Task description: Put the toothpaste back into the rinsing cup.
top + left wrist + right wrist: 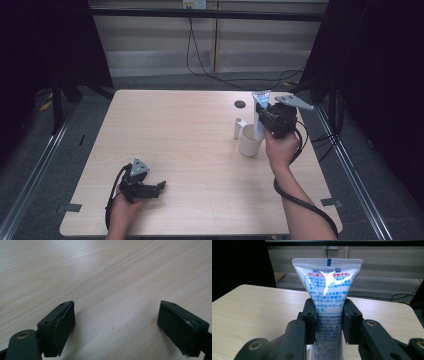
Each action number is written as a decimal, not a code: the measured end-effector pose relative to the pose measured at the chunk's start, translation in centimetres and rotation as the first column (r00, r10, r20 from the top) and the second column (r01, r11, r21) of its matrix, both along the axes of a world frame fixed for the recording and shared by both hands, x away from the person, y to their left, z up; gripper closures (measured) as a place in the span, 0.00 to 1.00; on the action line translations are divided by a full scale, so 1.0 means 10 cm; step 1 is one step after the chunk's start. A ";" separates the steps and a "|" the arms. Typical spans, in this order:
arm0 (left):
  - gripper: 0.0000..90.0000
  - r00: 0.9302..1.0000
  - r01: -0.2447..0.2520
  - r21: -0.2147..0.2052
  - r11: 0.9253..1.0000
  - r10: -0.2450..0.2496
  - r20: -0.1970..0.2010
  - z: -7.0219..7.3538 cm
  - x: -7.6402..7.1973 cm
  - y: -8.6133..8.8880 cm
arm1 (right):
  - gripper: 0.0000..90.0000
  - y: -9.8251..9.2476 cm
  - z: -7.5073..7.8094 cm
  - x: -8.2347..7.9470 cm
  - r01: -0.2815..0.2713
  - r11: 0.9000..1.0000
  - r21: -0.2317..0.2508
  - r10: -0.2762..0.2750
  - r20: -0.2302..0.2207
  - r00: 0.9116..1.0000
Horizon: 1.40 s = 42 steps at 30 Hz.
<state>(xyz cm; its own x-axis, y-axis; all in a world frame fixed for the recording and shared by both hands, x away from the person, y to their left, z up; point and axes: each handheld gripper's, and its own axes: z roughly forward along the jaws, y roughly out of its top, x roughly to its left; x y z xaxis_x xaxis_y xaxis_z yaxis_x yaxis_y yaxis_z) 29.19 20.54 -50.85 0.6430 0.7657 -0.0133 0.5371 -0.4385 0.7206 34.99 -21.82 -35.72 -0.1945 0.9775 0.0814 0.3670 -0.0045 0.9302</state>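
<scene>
High view: the right gripper (261,120) is seen at the right of the frame, closed on an upright toothpaste tube (259,111) whose flat crimped end points up and whose lower end sits just over, or already within, the mouth of a white cup (248,141); which of the two cannot be told. A small white cylinder (237,128) stands just beside the cup, at its upper left. In the right gripper view the tube (327,285) is pinched at mid-body between the two jaws, printed face toward the camera. The left gripper (159,188), at the lower left of the frame, is held low over the bare desk (180,130) with its jaws wide apart and nothing between them, as the left gripper view confirms. The step in hand is judged to be the standing of the tube in the cup. It is best done with the tube kept vertical and centred over the mouth, lowered slowly, and released only once the tube is supported, so that cup and cylinder are not tipped.
</scene>
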 end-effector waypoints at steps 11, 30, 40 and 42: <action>0.16 1.000 0.000 0.000 1.000 0.000 0.000 0.00 0.00 0.00 | 0.76 0.03 -0.06 0.08 0.013 1.000 -0.013 -0.013 -0.006 1.000; 0.16 1.000 0.000 0.000 1.000 0.000 0.000 0.00 0.00 0.00 | 0.75 0.04 -0.18 0.14 0.042 0.999 -0.005 -0.042 -0.014 0.999; 0.16 1.000 0.000 0.000 1.000 0.000 0.000 0.00 0.00 0.00 | 0.75 0.05 -0.28 0.15 0.037 0.999 -0.019 -0.037 -0.027 0.999; 0.16 1.000 0.000 -0.001 1.000 0.000 0.000 0.00 0.00 0.00 | 0.75 0.04 -0.29 0.15 0.040 0.999 -0.012 -0.040 -0.030 0.999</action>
<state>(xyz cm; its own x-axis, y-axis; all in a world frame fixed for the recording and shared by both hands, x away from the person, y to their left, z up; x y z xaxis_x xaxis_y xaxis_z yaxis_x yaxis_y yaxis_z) 29.19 20.53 -50.85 0.6429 0.7659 -0.0137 0.5372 -0.4380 0.7208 36.45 -21.44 -38.63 -0.1526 0.9854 0.0759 0.3946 -0.0096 0.9188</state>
